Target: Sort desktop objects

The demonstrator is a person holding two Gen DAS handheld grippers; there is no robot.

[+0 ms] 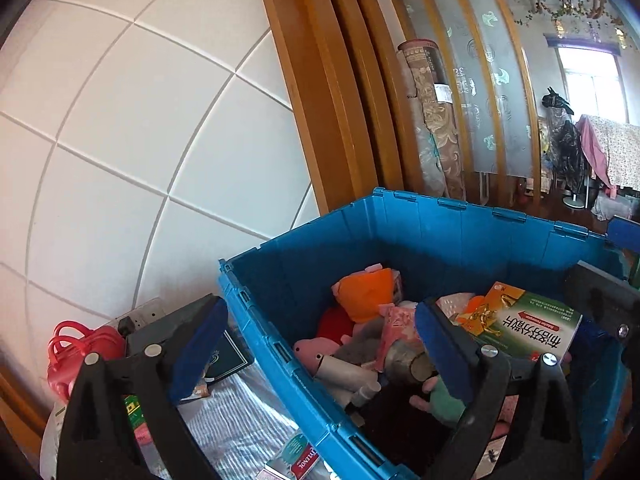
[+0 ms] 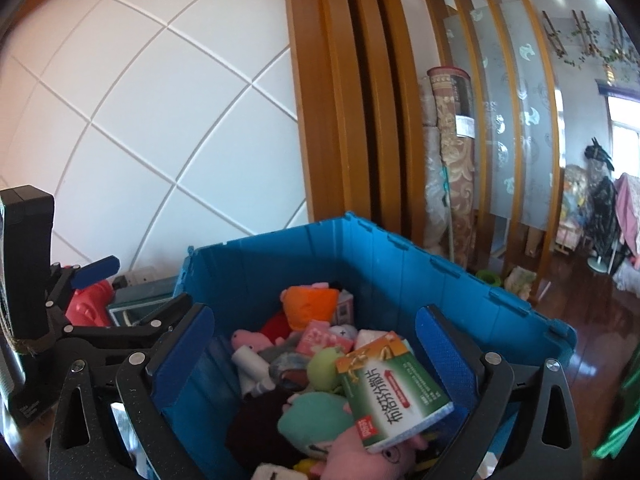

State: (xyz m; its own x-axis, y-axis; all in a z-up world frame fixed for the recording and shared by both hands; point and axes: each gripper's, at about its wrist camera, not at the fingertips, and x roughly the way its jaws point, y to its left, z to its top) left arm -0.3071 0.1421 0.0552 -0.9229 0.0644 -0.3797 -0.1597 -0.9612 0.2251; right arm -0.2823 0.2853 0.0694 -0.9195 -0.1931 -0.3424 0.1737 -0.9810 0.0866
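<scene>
A blue plastic crate [image 1: 420,232] [image 2: 360,252] holds several soft toys and boxes. A green and white medicine box [image 2: 394,392] lies on top of the pile, between the open jaws of my right gripper [image 2: 316,356] but not touched by them; it also shows in the left wrist view [image 1: 524,322]. My left gripper [image 1: 320,344] is open and empty, straddling the crate's left wall, one finger outside and one inside. An orange plush [image 1: 366,292] and a pink plush [image 1: 316,350] lie in the crate.
A table with a silvery cloth [image 1: 236,420] lies left of the crate, with a Tylenol box [image 1: 300,458], a red bag [image 1: 80,348] and a dark green box [image 1: 228,356]. White tiled wall behind. Wooden door frame [image 1: 332,92] and rolled carpets [image 1: 432,120] to the right.
</scene>
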